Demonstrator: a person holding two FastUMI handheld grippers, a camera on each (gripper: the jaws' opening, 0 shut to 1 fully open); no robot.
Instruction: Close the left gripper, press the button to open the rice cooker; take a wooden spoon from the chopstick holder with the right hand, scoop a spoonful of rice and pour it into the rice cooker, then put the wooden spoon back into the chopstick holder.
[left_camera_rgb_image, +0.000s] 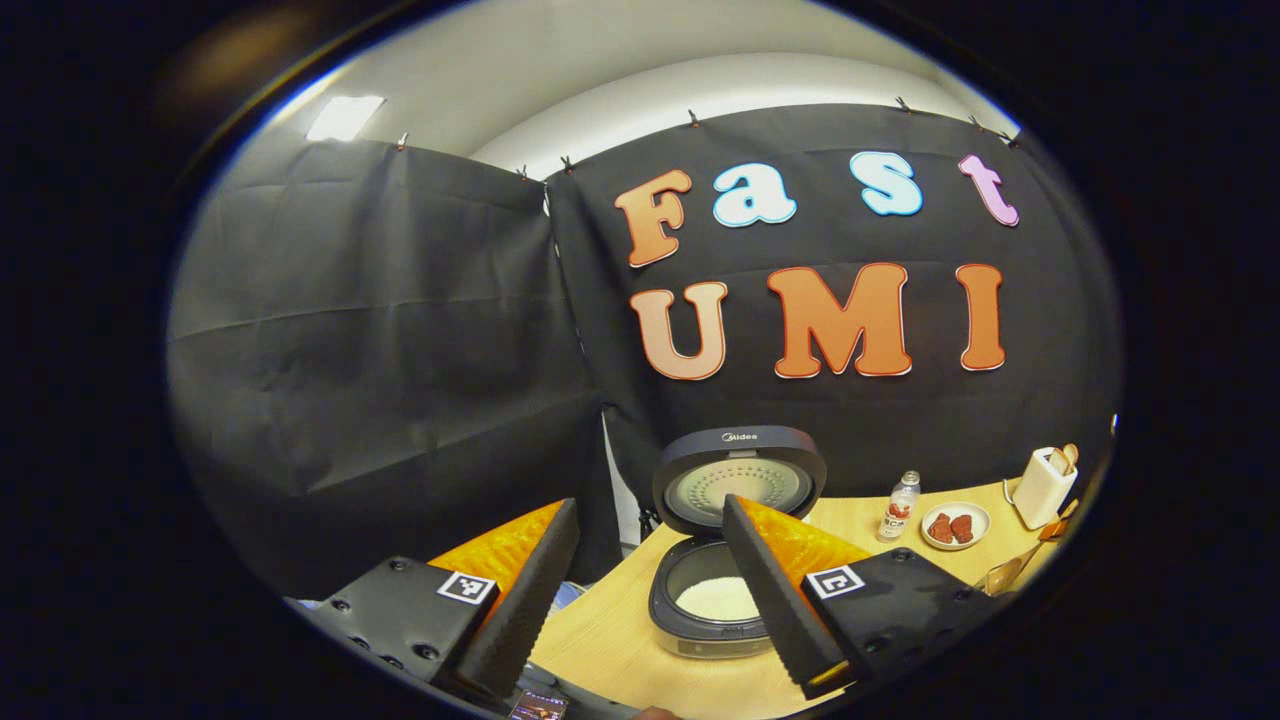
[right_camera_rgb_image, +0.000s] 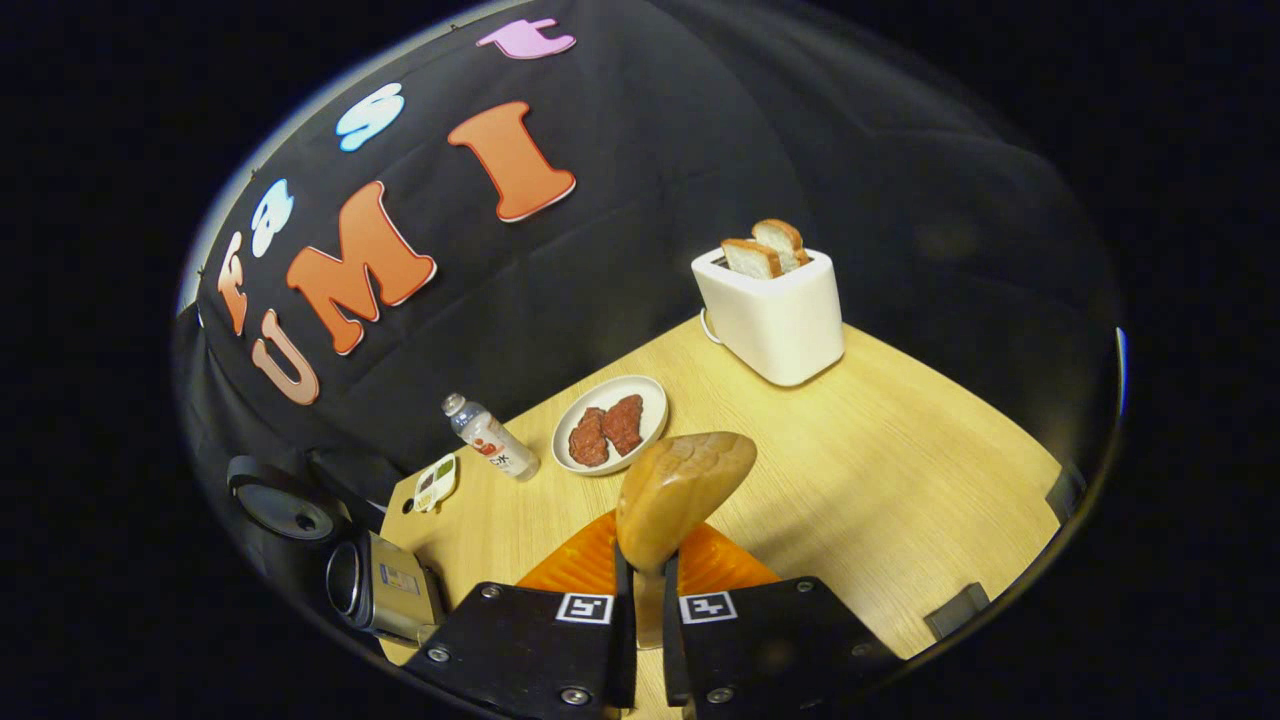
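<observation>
In the left gripper view, the left gripper (left_camera_rgb_image: 640, 590) hangs above the near edge of the wooden table (left_camera_rgb_image: 600, 640) with its fingers wide apart and nothing between them. Past them the rice cooker (left_camera_rgb_image: 712, 600) sits by the table's left edge, its lid (left_camera_rgb_image: 740, 480) standing up open and white rice (left_camera_rgb_image: 716, 598) lying in the pot. Along the back edge stand a small bottle (left_camera_rgb_image: 900, 506) and a plate (left_camera_rgb_image: 956, 526) with two red pieces, and the toaster (left_camera_rgb_image: 1042, 486) is toward the far right corner. In the right gripper view, the right gripper (right_camera_rgb_image: 648, 590) has its fingers clamped on the handle of the wooden spoon (right_camera_rgb_image: 680, 492), whose bowl rises upright above the table's middle. The rice cooker lies at the left edge, the bottle and plate near the back edge, and the toaster, holding two bread slices (right_camera_rgb_image: 766, 250), at the far corner.
</observation>
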